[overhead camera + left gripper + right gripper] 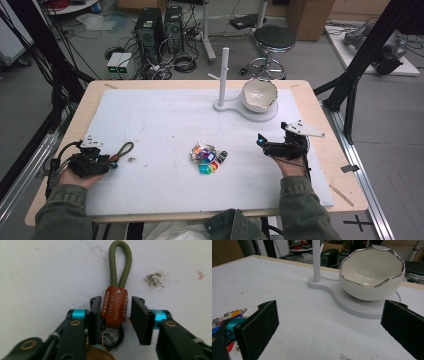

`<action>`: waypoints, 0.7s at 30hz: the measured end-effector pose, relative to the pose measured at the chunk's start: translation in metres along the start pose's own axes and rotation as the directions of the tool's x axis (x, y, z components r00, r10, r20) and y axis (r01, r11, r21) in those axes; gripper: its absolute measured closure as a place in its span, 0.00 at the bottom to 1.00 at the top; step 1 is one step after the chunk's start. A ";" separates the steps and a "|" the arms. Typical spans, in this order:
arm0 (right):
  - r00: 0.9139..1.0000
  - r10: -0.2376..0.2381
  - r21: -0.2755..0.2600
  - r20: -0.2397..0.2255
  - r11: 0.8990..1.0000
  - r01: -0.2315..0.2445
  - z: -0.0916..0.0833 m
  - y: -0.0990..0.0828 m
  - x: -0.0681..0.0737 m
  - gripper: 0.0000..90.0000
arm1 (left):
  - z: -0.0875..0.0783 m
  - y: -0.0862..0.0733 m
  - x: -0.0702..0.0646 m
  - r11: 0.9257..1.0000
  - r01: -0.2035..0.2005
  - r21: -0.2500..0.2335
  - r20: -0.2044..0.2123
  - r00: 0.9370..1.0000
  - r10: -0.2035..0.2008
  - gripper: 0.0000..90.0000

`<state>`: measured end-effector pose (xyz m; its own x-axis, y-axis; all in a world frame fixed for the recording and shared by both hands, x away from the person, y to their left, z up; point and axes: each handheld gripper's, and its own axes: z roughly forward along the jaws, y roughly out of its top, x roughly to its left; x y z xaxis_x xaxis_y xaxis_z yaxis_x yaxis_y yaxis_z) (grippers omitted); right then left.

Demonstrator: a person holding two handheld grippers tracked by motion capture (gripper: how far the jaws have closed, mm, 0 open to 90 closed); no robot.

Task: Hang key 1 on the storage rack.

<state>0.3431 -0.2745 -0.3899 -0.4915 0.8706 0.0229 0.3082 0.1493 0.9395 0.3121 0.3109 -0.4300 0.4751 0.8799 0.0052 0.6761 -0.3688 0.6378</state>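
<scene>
- Left gripper (115, 315): jaws narrowed around the brown leather tab (114, 306) of a key fob (120, 152). Pad at 9 o'clock touching the tab's edge; pad at 3 o'clock just clear of it, sliver of mat between. Not yet clamped.
- Olive cord loop (120, 262) running from the tab toward 12 o'clock, flat on the mat; dark split ring (118, 338) at 6 o'clock, between the jaw roots.
- Right gripper (332, 325): jaws spread wide, nothing between them, resting idle near the mat's right side.
- Fob location, high view: on the white mat (150, 115), at 9 o'clock of the coloured key pile (207, 157), well apart from it.
- White bowl (372, 272) and peg stand (316, 260) at 1 o'clock of the pile, sharing one base.
- Progress, judged: early. Grasp on the fob lined up but not completed; lift and any carry toward stand or bowl outstanding. Key pile untouched.
</scene>
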 end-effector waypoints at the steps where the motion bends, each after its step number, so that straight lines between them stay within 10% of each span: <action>1: 1.000 0.000 0.000 0.000 1.000 0.000 0.000 0.000 0.000 0.01 | 0.000 0.000 0.000 1.000 -0.003 0.002 0.006 1.000 0.003 0.74; 12: 1.000 0.004 0.003 -0.002 1.000 -0.004 0.000 0.000 0.000 0.01 | -0.001 0.001 0.012 0.996 0.093 0.011 0.127 0.987 -0.094 0.80; 21: 1.000 0.003 0.005 -0.001 1.000 -0.003 0.000 0.000 0.000 0.01 | -0.007 0.005 0.012 0.994 0.110 -0.022 0.121 0.987 -0.106 0.81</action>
<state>0.3433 -0.2744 -0.3902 -0.4916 0.8704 0.0264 0.3138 0.1487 0.9378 0.3168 0.3216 -0.4215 0.4650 0.8715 -0.1554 0.7113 -0.2633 0.6517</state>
